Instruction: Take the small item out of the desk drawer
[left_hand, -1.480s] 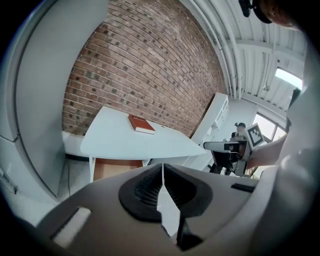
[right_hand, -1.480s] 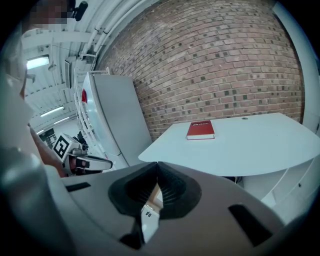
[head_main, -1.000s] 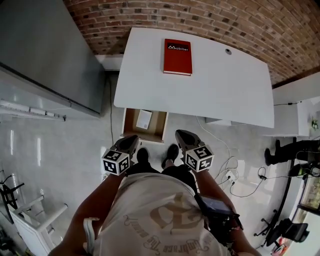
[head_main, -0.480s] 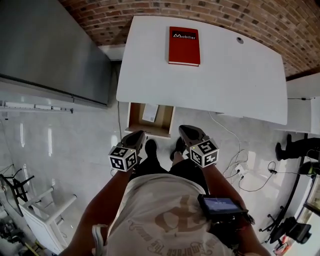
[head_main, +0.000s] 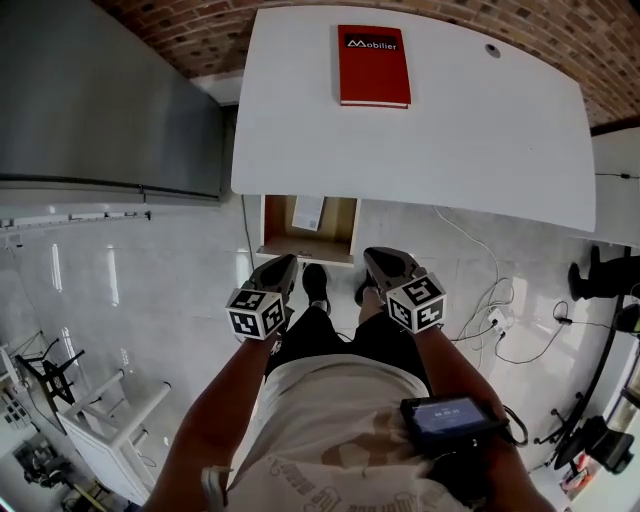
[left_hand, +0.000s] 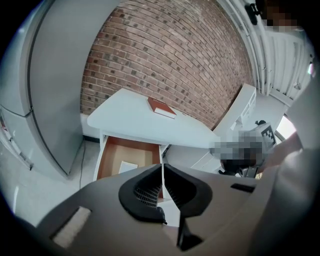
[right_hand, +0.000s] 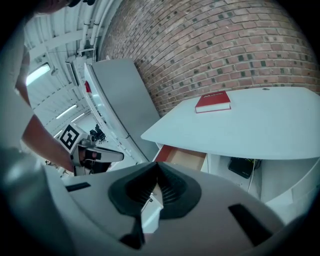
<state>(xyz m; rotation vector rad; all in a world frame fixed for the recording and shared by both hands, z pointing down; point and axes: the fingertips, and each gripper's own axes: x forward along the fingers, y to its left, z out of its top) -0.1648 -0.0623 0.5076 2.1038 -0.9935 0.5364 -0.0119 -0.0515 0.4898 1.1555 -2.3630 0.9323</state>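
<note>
The open wooden drawer (head_main: 290, 240) hangs under the white desk (head_main: 450, 140), at its left end. A small white flat item (head_main: 308, 211) lies inside it, also seen as a pale card (left_hand: 127, 165) in the left gripper view. My left gripper (head_main: 279, 270) hovers in front of the drawer, jaws shut and empty, aimed at it (left_hand: 162, 172). My right gripper (head_main: 377, 262) hangs beside it, to the drawer's right, jaws shut with nothing between them (right_hand: 156, 170). Both are apart from the drawer.
A red book (head_main: 374, 66) lies on the desk's far side. A grey cabinet (head_main: 110, 90) stands to the left, against a brick wall (left_hand: 165, 55). Cables (head_main: 490, 320) trail on the floor at right. My shoes (head_main: 316, 284) stand just before the drawer.
Both grippers have sunk lower, side by side, and the view has closed in on the desk and drawer. Their jaws stay shut.
</note>
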